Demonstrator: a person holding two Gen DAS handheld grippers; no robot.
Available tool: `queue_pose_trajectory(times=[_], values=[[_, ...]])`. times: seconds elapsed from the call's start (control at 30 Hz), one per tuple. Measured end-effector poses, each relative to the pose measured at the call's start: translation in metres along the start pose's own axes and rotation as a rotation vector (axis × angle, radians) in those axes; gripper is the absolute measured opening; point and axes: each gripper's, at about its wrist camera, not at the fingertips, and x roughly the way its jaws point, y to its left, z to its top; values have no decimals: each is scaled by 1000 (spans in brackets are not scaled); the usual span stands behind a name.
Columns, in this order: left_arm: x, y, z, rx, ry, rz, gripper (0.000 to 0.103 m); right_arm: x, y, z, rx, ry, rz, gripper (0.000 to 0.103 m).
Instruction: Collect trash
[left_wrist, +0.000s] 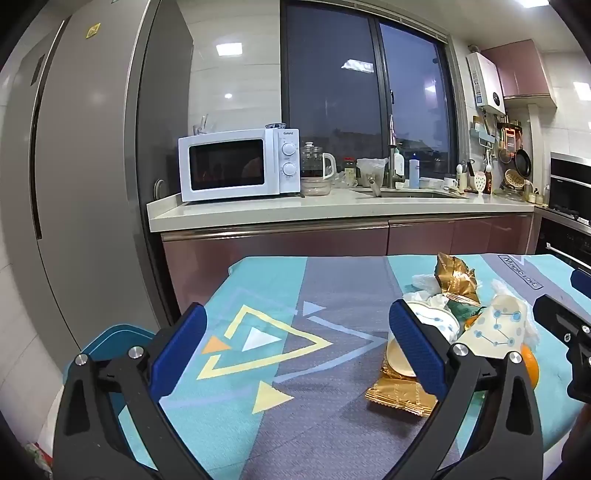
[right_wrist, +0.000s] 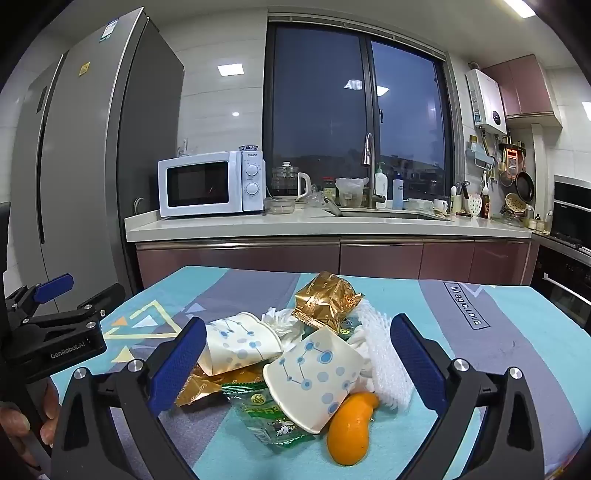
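Basically light, crushable stuff: paper cup (right_wrist: 314, 380), gold wrapper (right_wrist: 325, 299), slippery orange peel (right_wrist: 349, 430), heaped centre-frame on tablecloth (right_wrist: 498, 369). Right gripper (right_wrist: 297, 363) & left gripper (left_wrist: 299, 354) both spread wide, empty; pinch cup at rim.

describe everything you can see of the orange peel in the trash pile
The orange peel is a curved, boat-shaped piece, glossy bright orange with a paler yellow-orange inner side showing near its upper end. It lies on the patterned tablecloth at the near edge of the pile, its top end tucked under the tipped paper cup with blue dots. White foam netting sits just to its right, a green wrapper to its left. In the left wrist view only a sliver shows behind a gripper finger. Neither gripper touches it.
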Motion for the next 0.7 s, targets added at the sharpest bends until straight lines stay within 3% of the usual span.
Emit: queue_pose_trajectory(times=[0.7], values=[[-2, 2, 2, -14, -7, -5, 97, -2, -2, 0, 15, -3, 10, 96]])
